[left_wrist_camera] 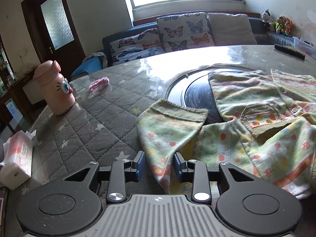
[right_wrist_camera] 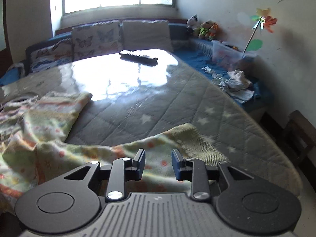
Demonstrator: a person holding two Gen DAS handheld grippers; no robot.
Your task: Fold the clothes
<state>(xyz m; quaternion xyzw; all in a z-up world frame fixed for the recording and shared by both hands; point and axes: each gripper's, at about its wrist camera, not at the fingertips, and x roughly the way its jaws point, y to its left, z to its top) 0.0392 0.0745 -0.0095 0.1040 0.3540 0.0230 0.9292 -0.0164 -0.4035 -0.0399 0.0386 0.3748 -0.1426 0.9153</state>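
Observation:
A small pale green garment (left_wrist_camera: 256, 134) with orange and yellow dots lies spread on the quilted grey table cover (left_wrist_camera: 88, 122). Its left sleeve (left_wrist_camera: 167, 126), with a ribbed olive cuff, runs back between the jaws of my left gripper (left_wrist_camera: 159, 164). The jaws stand a little apart around the cloth, and the pads do not clearly squeeze it. In the right wrist view the garment (right_wrist_camera: 39, 130) fills the left side. Its other sleeve (right_wrist_camera: 177, 140) lies flat under my right gripper (right_wrist_camera: 158, 163), which is open with nothing pinched.
A pink cartoon bottle (left_wrist_camera: 54, 87), a small pink item (left_wrist_camera: 98, 83) and a tissue pack (left_wrist_camera: 17, 158) sit on the left of the table. A dark remote (right_wrist_camera: 138, 57) lies at the far side. A dark round inset (left_wrist_camera: 197, 92) shows mid-table. A sofa with butterfly cushions (left_wrist_camera: 177, 31) stands behind.

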